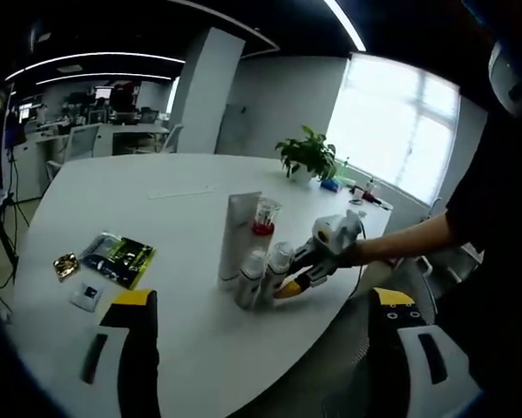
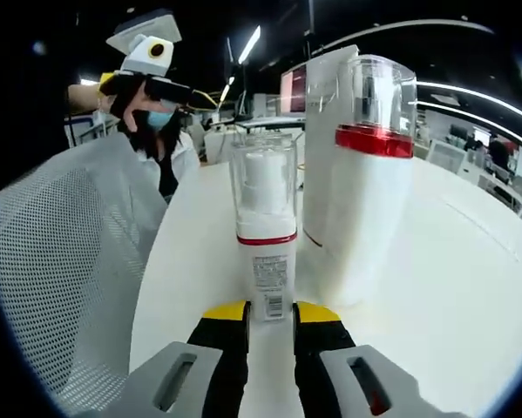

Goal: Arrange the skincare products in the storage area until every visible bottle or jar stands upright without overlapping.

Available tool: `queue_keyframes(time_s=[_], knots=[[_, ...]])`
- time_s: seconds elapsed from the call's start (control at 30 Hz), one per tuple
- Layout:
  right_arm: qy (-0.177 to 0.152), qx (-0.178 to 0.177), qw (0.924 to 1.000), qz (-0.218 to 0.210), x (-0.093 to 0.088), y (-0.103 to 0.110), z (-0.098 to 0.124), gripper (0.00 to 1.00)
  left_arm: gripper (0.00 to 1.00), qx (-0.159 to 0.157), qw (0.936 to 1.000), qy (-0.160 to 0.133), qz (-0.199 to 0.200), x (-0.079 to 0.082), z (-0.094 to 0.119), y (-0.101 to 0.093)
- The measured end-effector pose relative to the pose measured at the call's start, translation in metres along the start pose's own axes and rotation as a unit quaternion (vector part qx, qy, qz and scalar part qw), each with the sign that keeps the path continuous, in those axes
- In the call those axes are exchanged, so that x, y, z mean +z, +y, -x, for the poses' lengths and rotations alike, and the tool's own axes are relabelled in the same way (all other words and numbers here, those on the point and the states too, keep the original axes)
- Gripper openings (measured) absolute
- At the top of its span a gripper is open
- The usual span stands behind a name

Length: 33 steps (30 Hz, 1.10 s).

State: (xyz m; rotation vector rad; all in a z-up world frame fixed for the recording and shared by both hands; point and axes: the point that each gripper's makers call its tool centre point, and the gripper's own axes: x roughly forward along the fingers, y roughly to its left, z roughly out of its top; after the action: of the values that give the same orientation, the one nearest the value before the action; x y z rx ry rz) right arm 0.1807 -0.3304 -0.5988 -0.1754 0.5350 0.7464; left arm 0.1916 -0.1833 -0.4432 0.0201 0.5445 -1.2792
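Our right gripper [image 2: 270, 329] pinched the base of a small clear-capped bottle [image 2: 264, 228], upright just beside the tall white tube [image 1: 237, 235]; our left gripper [image 1: 265, 326] stood spread, well apart. We judged it light, rigid, slippery and top-heavy, best gripped at mid-body.

Bottles [image 1: 259, 277] stand clustered on table [image 1: 112, 192], packets [image 1: 117, 258] left

The left gripper view looks from above the table's [image 1: 112, 192] near edge, well back, across toward the window. The right gripper view sits low, close against a small bottle [image 2: 264, 235]. Both share the bottle cluster.
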Motion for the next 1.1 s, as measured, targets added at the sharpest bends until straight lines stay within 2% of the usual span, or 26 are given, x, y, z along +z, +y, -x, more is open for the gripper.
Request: queue_keyframes(time_s=[0.53, 0.77, 0.97, 1.1], knots=[[0.02, 0.042, 0.998, 0.043, 0.004, -0.008, -0.011, 0.1, 0.93, 0.002, 0.9999, 0.007, 0.009, -0.004, -0.005, 0.007], [0.027, 0.059, 0.9962, 0.059, 0.009, -0.002, -0.013, 0.1, 0.93, 0.004, 0.9999, 0.007, 0.013, -0.006, -0.006, 0.011], [0.027, 0.062, 0.9962, 0.055, 0.008, -0.003, -0.012, 0.1, 0.93, 0.006, 0.9998, 0.006, 0.015, -0.007, -0.005, 0.013], [0.023, 0.059, 0.9974, 0.034, 0.008, -0.004, -0.01, 0.13, 0.93, 0.006, 0.9998, 0.006, 0.015, -0.007, -0.006, 0.012]])
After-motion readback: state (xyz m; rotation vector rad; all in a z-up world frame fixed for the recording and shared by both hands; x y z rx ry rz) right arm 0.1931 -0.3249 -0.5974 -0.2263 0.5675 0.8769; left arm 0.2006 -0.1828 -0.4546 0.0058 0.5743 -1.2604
